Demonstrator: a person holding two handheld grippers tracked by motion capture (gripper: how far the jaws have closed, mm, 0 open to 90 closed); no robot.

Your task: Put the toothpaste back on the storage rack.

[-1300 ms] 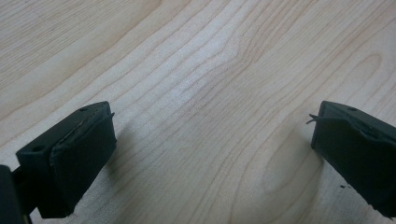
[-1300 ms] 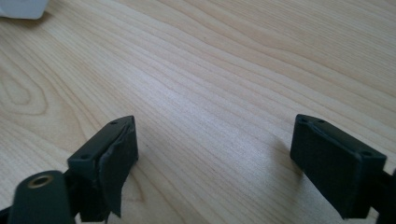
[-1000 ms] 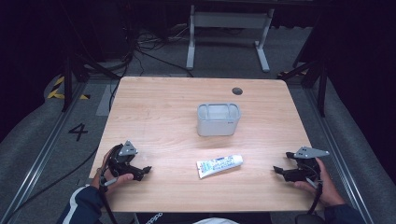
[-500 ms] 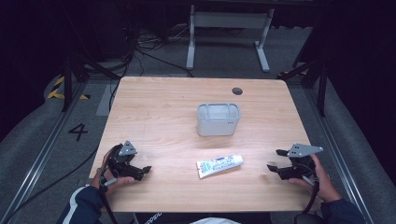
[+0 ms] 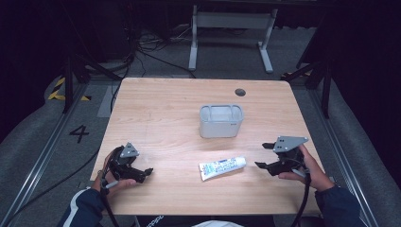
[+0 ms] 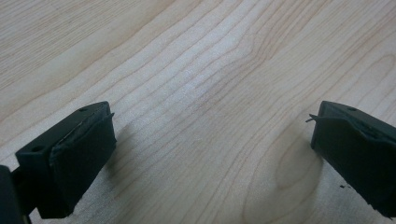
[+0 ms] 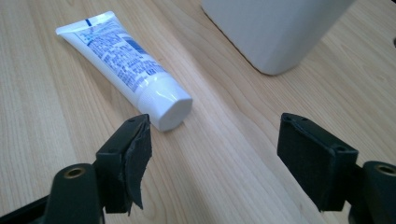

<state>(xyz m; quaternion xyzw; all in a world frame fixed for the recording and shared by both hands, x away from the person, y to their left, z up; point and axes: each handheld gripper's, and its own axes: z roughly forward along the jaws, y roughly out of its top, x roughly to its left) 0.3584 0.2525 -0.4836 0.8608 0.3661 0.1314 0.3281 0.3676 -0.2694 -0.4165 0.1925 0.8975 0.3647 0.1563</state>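
The wooden table (image 5: 156, 104) occupies the centre of the high view. A grey rectangular container (image 5: 221, 120) stands upright just above frame centre. A white toothpaste tube (image 5: 222, 167) lies flat below it, cap toward the right. The right gripper (image 5: 269, 155), at lower right, has its jaws spread, empty, near the cap (image 7: 173, 109). The left gripper (image 5: 147, 172), at lower left, has its jaws spread over bare wood.
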